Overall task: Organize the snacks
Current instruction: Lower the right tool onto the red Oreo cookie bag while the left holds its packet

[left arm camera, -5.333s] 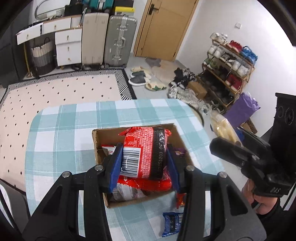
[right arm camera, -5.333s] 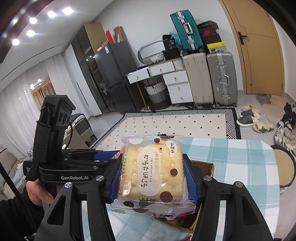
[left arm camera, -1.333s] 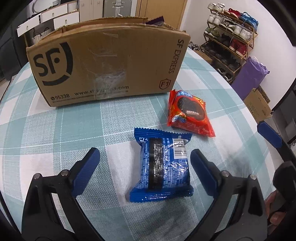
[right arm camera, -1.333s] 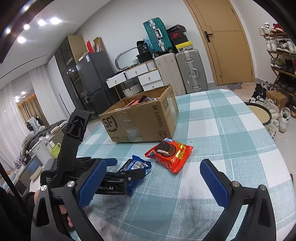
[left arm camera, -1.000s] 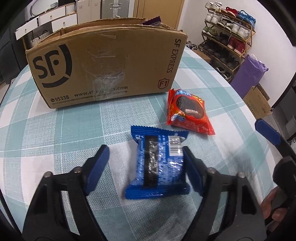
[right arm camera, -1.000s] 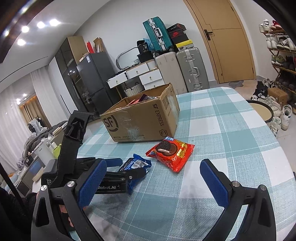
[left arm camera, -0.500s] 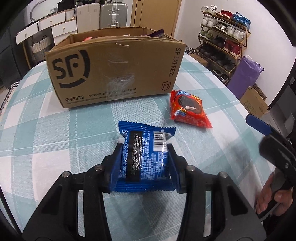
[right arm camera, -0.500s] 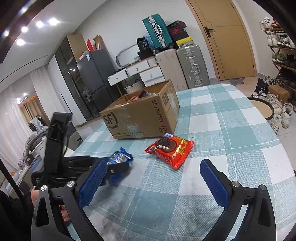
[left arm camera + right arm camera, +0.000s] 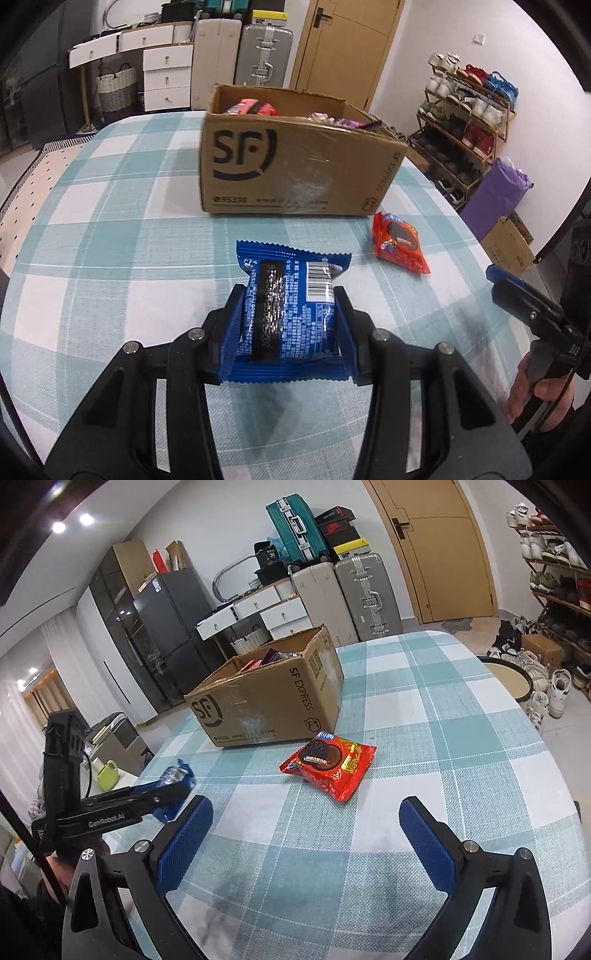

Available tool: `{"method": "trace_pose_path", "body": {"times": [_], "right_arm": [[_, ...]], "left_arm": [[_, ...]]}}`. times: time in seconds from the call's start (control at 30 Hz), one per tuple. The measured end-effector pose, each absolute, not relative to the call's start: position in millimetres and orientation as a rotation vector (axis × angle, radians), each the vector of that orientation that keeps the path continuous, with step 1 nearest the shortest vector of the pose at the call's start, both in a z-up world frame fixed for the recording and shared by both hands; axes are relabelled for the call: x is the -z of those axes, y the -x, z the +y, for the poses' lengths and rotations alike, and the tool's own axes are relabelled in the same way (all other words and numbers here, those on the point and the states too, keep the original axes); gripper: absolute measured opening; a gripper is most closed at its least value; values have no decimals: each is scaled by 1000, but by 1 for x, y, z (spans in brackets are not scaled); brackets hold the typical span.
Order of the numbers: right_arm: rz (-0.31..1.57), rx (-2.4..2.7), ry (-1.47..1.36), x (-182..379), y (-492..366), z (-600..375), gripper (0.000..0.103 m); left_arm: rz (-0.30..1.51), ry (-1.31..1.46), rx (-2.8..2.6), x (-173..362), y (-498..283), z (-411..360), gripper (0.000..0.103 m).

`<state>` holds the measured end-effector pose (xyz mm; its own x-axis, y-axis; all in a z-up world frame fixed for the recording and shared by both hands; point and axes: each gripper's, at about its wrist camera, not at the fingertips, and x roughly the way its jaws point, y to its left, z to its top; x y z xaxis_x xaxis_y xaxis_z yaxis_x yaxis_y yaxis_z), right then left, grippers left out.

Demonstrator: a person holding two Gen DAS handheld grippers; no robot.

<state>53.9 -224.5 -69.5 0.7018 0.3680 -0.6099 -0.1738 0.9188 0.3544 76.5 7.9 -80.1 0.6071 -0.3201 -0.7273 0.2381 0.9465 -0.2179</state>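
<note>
My left gripper (image 9: 290, 314) is shut on a blue cookie packet (image 9: 288, 295) and holds it lifted above the checked tablecloth (image 9: 110, 229). In the right wrist view the same packet (image 9: 177, 775) pokes out of the left gripper (image 9: 173, 790) at the left edge of the table. A red cookie packet (image 9: 330, 766) lies flat on the cloth in front of the open cardboard box (image 9: 266, 698), which holds several snacks. My right gripper (image 9: 304, 834) stands open, empty, short of the red packet (image 9: 400, 242). The box (image 9: 295, 166) sits beyond the blue packet.
A round stool (image 9: 509, 679) stands off the table's right side, with a shoe rack (image 9: 469, 122) and a purple bag (image 9: 495, 195) beyond. Suitcases (image 9: 365, 594), drawers and a fridge (image 9: 166, 635) line the far wall. A hand (image 9: 535, 395) grips the right tool's handle.
The left jaws closed on the blue packet and lifted it off the cloth, drawing it back and left, away from the box. The right gripper stayed where it was, open.
</note>
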Motion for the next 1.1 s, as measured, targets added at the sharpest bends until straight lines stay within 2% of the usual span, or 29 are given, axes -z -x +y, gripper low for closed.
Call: {"method": "trace_pose_path", "body": {"times": [0.4,1.1], "right_arm": [[827,-223,-340,77,-80,-222,102],[1001,-149,-202,117,-177,-182,102]], "left_arm": [[796,194,335,60,-52,59,43],[867,239,299,84,-77,97,43]]}}
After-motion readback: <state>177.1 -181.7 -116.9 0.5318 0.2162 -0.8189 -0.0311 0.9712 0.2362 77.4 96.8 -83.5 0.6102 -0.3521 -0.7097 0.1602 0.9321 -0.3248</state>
